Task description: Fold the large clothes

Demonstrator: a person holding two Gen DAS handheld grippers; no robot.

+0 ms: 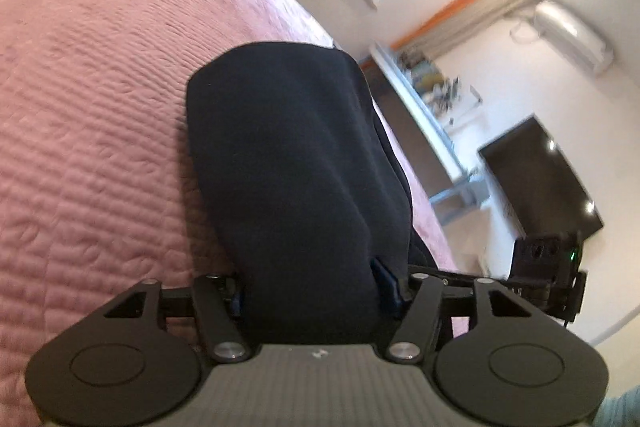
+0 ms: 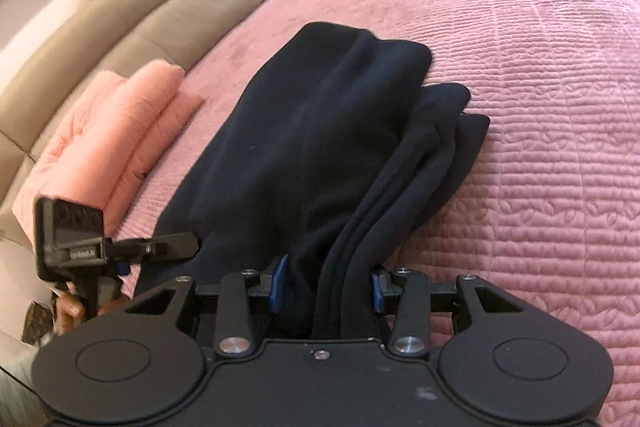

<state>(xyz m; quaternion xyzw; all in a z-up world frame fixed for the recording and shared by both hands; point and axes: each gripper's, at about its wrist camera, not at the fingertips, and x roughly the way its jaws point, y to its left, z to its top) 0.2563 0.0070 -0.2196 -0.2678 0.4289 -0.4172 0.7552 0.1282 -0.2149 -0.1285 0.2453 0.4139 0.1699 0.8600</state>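
**Gripping a thick, floppy fold**

Left wrist: left gripper [image 1: 310,291] jaws clamp dark garment [image 1: 292,163] over pink bedspread [image 1: 92,87].

Right wrist: right gripper [image 2: 326,285] pinches several soft layers; likely heavy, limp; hold near edges.
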